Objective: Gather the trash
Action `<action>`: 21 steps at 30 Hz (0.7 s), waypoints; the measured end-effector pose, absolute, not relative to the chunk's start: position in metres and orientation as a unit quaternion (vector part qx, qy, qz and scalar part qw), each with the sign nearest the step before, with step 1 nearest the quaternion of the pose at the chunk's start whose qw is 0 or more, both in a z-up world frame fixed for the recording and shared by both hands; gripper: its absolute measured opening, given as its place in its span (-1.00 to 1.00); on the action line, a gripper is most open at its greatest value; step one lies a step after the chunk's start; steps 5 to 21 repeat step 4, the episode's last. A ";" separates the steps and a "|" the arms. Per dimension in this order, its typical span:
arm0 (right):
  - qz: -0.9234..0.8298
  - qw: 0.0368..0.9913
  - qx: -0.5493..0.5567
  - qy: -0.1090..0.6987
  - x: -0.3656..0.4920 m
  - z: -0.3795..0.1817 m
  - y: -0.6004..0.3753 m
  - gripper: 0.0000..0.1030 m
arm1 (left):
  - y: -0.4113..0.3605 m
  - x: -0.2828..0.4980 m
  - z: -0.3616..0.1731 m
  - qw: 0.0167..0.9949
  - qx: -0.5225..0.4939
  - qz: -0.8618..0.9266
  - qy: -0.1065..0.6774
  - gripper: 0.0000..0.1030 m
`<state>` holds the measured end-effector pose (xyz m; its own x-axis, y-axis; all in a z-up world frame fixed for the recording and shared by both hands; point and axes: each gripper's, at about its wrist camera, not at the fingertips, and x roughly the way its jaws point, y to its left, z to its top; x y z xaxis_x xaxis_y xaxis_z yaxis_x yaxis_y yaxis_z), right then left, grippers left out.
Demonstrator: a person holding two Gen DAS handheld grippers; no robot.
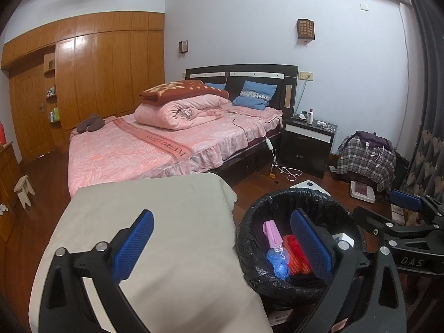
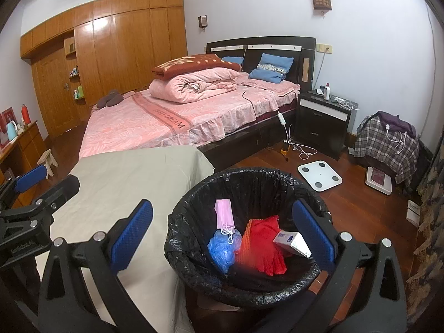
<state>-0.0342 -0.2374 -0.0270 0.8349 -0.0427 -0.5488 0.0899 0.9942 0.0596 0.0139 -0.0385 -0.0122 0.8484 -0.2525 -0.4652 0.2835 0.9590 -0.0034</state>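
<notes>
One trash bin (image 2: 249, 285), lined with a black bag, stands on the wooden floor just right of the cloth-covered surface (image 2: 125, 183). Four pieces of trash lie inside it: one pink face mask (image 2: 224, 213), one crumpled blue plastic piece (image 2: 222, 249), one red cloth (image 2: 263, 244) and one small white box (image 2: 291, 242). The right claw (image 2: 222, 236) hangs over the bin, fingers spread wide and empty. The left claw (image 1: 222, 242) is likewise spread wide and empty, straddling the surface edge and the bin's rim.

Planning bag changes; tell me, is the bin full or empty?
Neither: the bin holds a mask, red cloth, box, well below the rim.
</notes>
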 end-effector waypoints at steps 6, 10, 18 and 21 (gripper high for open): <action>-0.035 0.957 0.042 0.286 -0.034 -0.027 -0.237 0.90 | -0.038 0.014 -0.012 0.961 0.033 -0.139 0.237 0.88; -0.035 0.957 0.042 0.286 -0.034 -0.027 -0.237 0.90 | -0.038 0.014 -0.012 0.961 0.033 -0.139 0.237 0.88; -0.035 0.957 0.042 0.286 -0.034 -0.027 -0.237 0.90 | -0.038 0.014 -0.012 0.961 0.033 -0.139 0.237 0.88; -0.035 0.957 0.042 0.286 -0.034 -0.027 -0.237 0.90 | -0.038 0.014 -0.012 0.961 0.033 -0.139 0.237 0.88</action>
